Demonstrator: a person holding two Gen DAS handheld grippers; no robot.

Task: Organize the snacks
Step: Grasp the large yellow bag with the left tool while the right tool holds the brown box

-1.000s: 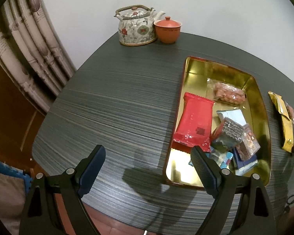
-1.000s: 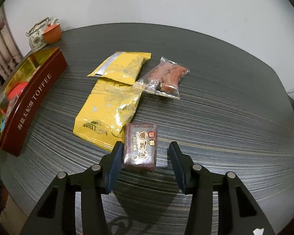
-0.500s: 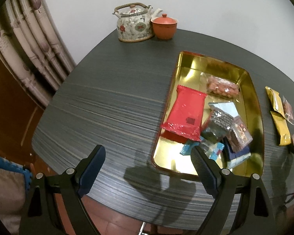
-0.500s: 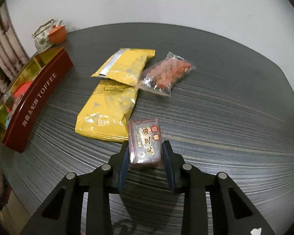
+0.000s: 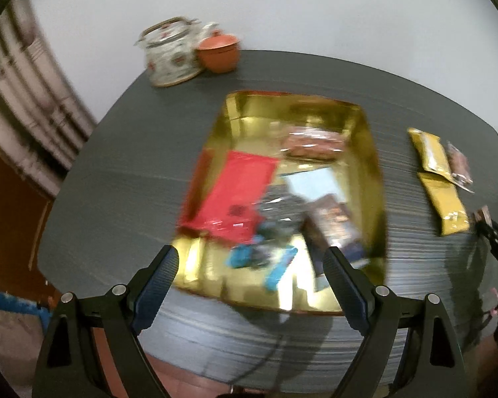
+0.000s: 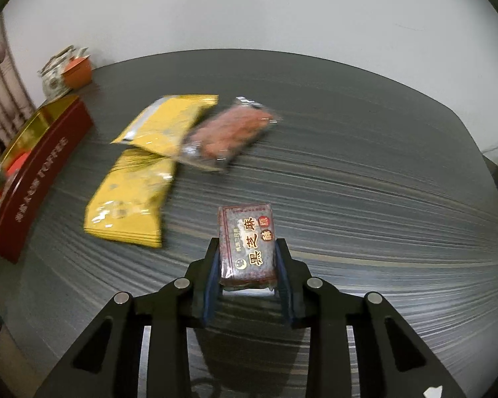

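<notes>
My right gripper [image 6: 247, 262] is shut on a brown sesame snack block [image 6: 246, 242] and holds it above the dark table. Two yellow packets [image 6: 132, 199] and a clear bag of orange snacks [image 6: 225, 132] lie on the table ahead of it. The gold tin tray [image 5: 372, 152] with red outer walls [image 6: 40, 179] holds a red packet [image 5: 235, 192] and several small snacks. My left gripper [image 5: 249, 272] is open and empty, hovering over the tray's near end. The left wrist view is blurred.
A floral teapot [image 5: 169, 56] and an orange lidded cup [image 5: 219, 51] stand at the table's far edge by the wall. Curtains [image 5: 26, 99] hang at the left. The table's near edge [image 5: 215, 364] runs just below my left gripper.
My right gripper closed on the sesame block and lifted it off the table. My left gripper swung right, bringing the tray to the middle of its view.
</notes>
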